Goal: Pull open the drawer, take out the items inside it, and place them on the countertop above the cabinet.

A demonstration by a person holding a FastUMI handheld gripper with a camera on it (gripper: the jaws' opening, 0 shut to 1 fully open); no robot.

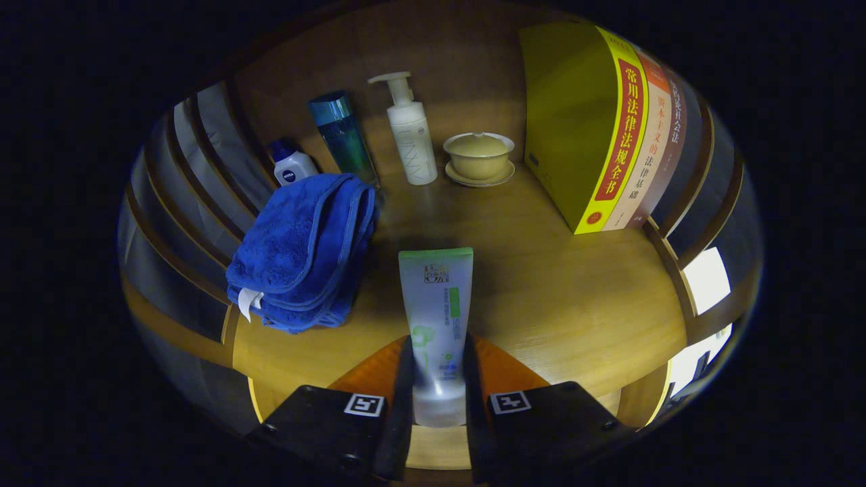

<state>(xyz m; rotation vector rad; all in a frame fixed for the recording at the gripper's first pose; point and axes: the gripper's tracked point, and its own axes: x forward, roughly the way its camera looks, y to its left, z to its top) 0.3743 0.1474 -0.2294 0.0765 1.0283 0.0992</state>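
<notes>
While my gripper stays out of nothing here, clenched with both fingers pressing the sides of the tube, I see that tube as pale and translucent with a green band at its far end and green print down its face. It lies between the fingers at lower centre, pointing away over the wooden countertop. Left of it sits a folded blue towel. Toward the upper frame stand a small white bottle, a teal bottle, a white pump bottle, a lidded cup on a saucer, and upright books at upper right.
</notes>
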